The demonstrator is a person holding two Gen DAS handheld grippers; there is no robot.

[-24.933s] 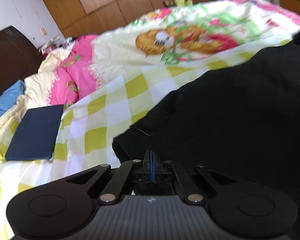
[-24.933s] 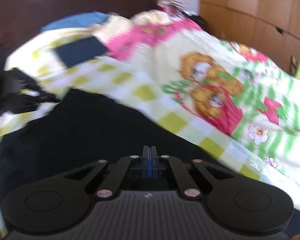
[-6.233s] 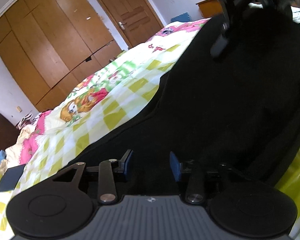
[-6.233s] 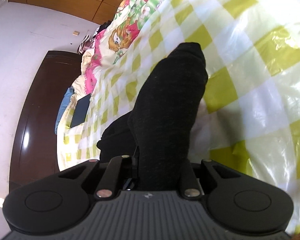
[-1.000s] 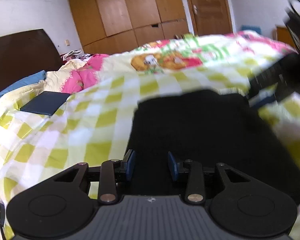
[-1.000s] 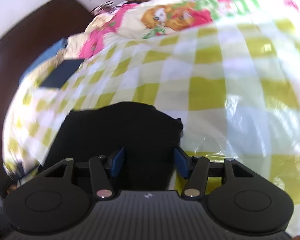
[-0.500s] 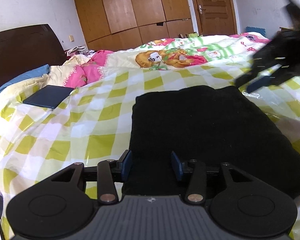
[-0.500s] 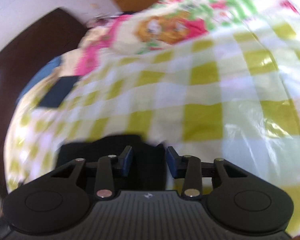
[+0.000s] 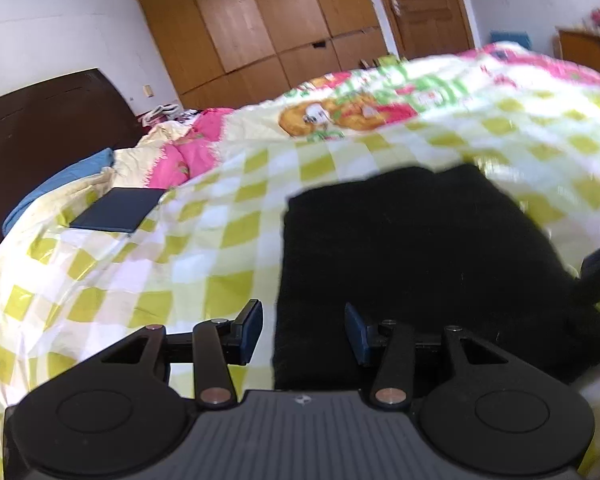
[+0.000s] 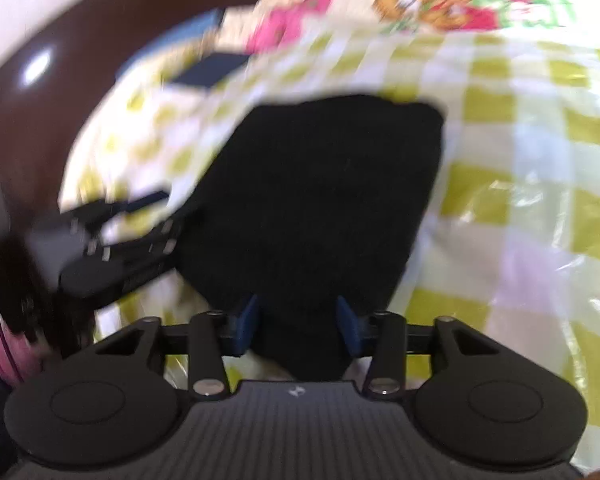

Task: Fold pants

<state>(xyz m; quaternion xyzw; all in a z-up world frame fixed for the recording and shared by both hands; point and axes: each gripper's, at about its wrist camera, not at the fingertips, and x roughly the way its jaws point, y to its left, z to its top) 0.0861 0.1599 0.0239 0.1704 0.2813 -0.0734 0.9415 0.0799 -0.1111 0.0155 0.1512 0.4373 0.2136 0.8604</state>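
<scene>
Pants point(image 9: 412, 264) lie folded into a compact black rectangle on the checked bedspread point(image 9: 204, 240), near its front edge, so I judge the folding nearly done; perhaps only tidying is left. My left gripper point(image 9: 303, 330) stands half open, gripping nothing. My right gripper point(image 10: 297, 325) is opening, cloth between its jaws unpressed. Six seconds ago the right one held a raised leg.

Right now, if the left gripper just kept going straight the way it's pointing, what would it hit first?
Most likely the folded black pants, near their left edge. The left gripper angles down at that edge, with the checked bedcover just beside it. Depth is hard to judge here.
</scene>
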